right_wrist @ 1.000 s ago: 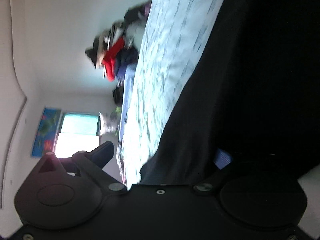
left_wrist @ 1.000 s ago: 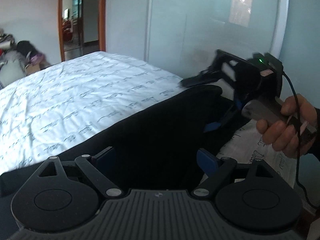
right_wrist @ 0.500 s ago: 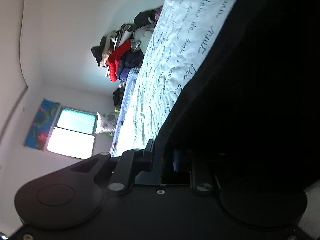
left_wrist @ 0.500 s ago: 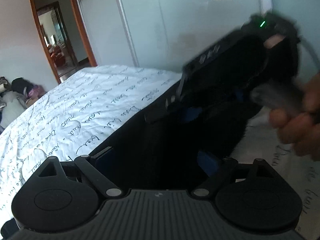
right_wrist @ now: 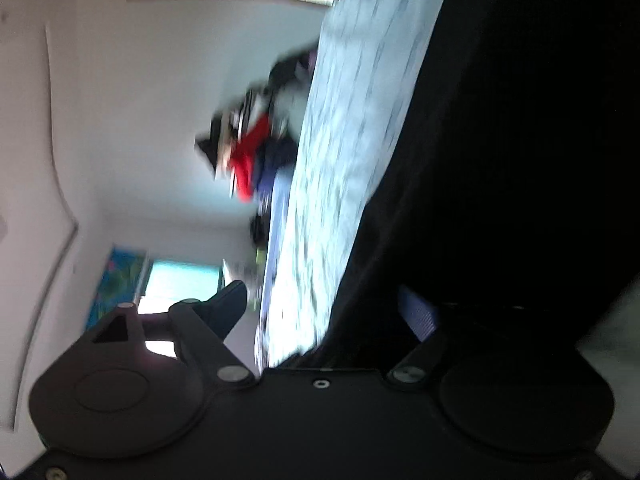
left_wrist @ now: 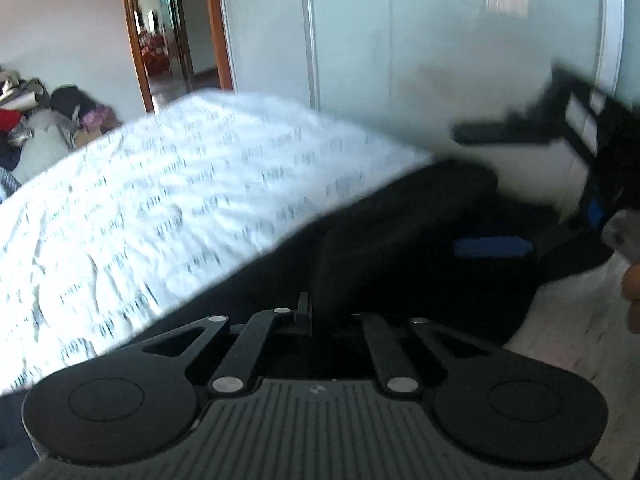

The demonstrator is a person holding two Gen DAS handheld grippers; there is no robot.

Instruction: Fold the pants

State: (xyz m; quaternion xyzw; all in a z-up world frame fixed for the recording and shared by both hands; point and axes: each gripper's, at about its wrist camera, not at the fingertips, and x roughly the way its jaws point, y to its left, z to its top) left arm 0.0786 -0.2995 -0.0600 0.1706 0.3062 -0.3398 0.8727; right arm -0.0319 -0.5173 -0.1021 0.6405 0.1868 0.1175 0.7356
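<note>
The left gripper [left_wrist: 320, 316] has its jaws clenched together on a pinch of the black pants [left_wrist: 392, 232], the fold of cloth rising straight out of the closed tips in the left wrist view. The pants lie on the near right part of the bed [left_wrist: 168, 200], a dark mass running along the bed's near edge, with the white printed cover bare to the left and far side. At the far right of this view the right gripper [left_wrist: 520, 184] sits over the far end of the pants, one blue pad below and one dark finger above, spread apart; a bit of the person's hand [left_wrist: 632, 280] shows at the right edge. In the right wrist view, rolled sideways, the right gripper [right_wrist: 332, 308] has its jaws opening; the pants [right_wrist: 520, 160] fill the right side and cloth lies between the fingers, but the pads do not visibly press on it. A pile of clothes [right_wrist: 252, 148] lies beyond the bed. Judging from this, the fold is barely begun or between folds: the pants look bunched, one end pinched, the other end not yet gripped, and the cloth is yet to be carried over and laid flat.
</note>
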